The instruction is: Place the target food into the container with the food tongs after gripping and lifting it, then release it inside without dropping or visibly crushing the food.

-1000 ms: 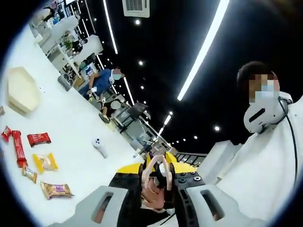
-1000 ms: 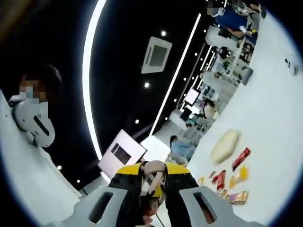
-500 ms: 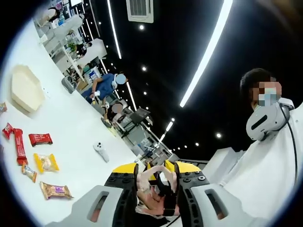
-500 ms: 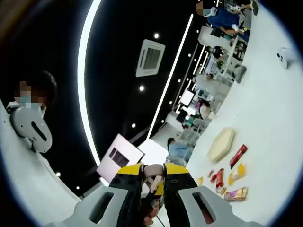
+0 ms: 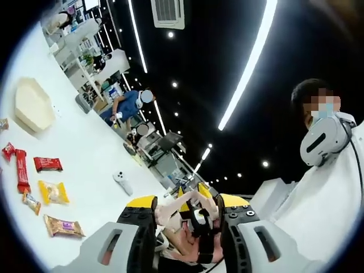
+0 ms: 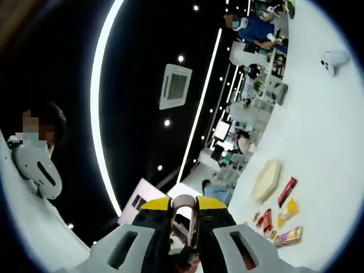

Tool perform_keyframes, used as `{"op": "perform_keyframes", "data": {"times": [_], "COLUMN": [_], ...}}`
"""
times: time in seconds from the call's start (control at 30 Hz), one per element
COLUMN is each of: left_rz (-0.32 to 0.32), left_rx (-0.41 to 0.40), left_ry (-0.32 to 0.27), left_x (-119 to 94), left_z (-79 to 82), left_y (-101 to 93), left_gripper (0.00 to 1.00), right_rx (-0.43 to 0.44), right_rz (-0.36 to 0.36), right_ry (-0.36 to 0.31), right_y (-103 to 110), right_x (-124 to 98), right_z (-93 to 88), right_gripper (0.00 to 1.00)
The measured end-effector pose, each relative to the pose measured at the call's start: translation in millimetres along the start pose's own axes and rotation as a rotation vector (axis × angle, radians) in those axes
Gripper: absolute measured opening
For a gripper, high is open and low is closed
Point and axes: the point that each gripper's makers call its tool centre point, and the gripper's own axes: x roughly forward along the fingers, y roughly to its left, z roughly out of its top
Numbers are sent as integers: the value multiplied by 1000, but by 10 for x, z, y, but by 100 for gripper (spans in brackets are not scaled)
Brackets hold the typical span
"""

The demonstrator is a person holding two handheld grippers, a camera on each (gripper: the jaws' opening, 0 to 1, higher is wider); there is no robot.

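Oddly, both tongs (image 5: 187,219) (image 6: 183,219) clamp pinkish loops, far from the pale hexagonal container (image 5: 32,104).

My left gripper (image 5: 185,219) points up toward a dark ceiling with long light strips. Its yellow-tipped jaws stand apart, with the looped end of the food tongs (image 5: 190,211) and a hand between them; whether the jaws press on the tongs I cannot tell. At left lies the white table (image 5: 91,148). On it: a pale six-sided container (image 5: 32,104) far up, and well apart from it a scatter of wrapped snacks — a red bar (image 5: 22,170), a red packet (image 5: 47,164), a yellow packet (image 5: 53,193), a brown packet (image 5: 63,226). A white controller (image 5: 121,181) lies near the table edge. A person in white (image 5: 324,187) stands at right.
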Motion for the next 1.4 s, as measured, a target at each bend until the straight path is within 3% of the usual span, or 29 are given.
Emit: {"op": "perform_keyframes", "data": {"times": [0.23, 0.4, 0.47, 0.6, 0.8, 0.93, 1.1, 1.13, 1.17, 1.23, 1.3, 1.4], "left_rz": [20, 8, 2, -18, -16, -24, -15, -5, 39, 64, 63, 62], "left_rx": [-30, -62, -74, -122, -102, -83, -74, -67, -28, 50, 82, 159], "left_ry": [-42, -19, -18, -74, -134, -131, -132, -130, -106, -62, -21, 73], "left_x": [16, 54, 89, 114, 75, 59, 72, 70, 59, 53, 47, 31], "left_z": [41, -36, -61, 38, 211, 242, 251, 264, 261, 264, 283, 268], "left_y": [47, 33, 26, 36, 60, 43, 46, 60, 122, 129, 104, 76], "left_gripper": [51, 51, 49, 39, 28, 22, 22, 23, 22, 22, 22, 22], "right_rx": [-33, -31, -31, -52, -24, -5, 17, -10, -133, -244, -387, -513], "right_rz": [12, 16, 20, 22, 29, 40, 35, 22, -7, -46, -37, -6], "right_ry": [-21, -40, -40, -28, -6, 31, 46, 78, 131, 216, 371, 518], "right_y": [42, 46, 53, 58, 54, 67, 45, 13, -71, -157, -189, -192], "right_x": [4, 11, 30, 41, 15, -24, -17, -12, -24, -29, -53, -90], "right_z": [54, 86, 80, 36, -54, -147, -166, -182, -179, -181, -261, -356], "right_gripper": [14, 14, 14, 14, 14, 14, 15, 15, 16, 16, 16, 17]}}
